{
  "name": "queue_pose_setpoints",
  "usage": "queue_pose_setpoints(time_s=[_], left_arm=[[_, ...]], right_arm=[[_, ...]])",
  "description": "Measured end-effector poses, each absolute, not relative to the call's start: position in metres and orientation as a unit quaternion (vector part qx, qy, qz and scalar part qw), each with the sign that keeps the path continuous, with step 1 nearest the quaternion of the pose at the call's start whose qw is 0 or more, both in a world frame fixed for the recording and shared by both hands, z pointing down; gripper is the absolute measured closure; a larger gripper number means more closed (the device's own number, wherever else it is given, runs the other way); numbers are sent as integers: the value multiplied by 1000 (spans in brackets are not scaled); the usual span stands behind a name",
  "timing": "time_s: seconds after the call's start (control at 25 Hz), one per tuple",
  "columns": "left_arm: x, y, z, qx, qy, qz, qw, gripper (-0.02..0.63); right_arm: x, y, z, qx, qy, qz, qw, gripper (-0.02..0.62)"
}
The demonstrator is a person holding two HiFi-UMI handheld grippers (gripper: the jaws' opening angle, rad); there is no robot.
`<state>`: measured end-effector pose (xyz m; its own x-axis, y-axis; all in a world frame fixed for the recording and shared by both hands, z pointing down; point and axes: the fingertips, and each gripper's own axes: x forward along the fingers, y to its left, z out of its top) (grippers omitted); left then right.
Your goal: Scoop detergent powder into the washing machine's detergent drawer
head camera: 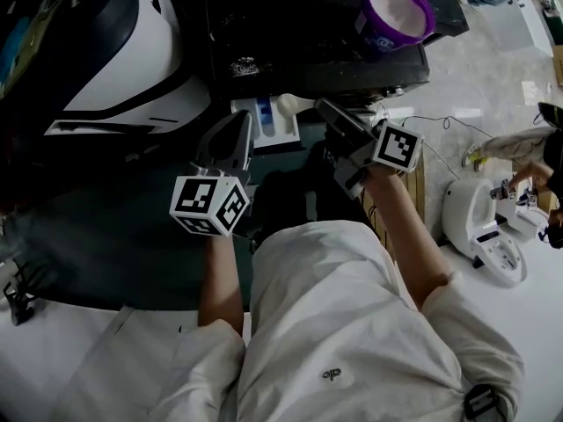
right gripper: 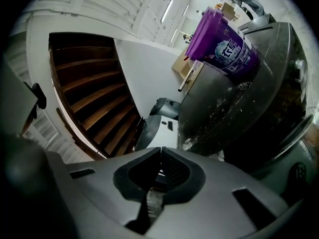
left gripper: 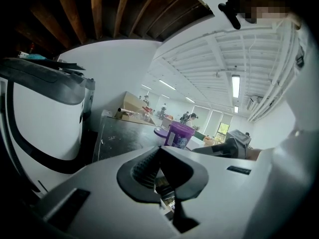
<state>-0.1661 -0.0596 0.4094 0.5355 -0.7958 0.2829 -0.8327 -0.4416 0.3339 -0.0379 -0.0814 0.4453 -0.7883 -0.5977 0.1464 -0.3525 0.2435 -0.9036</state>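
Here there are one purple detergent tub (head camera: 374, 38), one open detergent drawer (head camera: 281, 136), one white scoop (head camera: 288, 104) and two grippers. Only the head view shows the drawer, just beside the left gripper (head camera: 239, 123)'s pressed-together, empty fingers. It also shows the scoop at the drawer's far edge, its handle pinched in the right gripper (head camera: 321, 105)'s fingers. Both gripper views show the tub well beyond the fingers.
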Motion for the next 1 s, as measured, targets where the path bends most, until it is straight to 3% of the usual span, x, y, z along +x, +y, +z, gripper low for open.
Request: queue_pose_setpoints(time_s=[1.0], left_arm=[[-170,-46,465,847,-458,76,259,588]], right_arm=[[-56,-68,542,-374,829,-412,-56,586]])
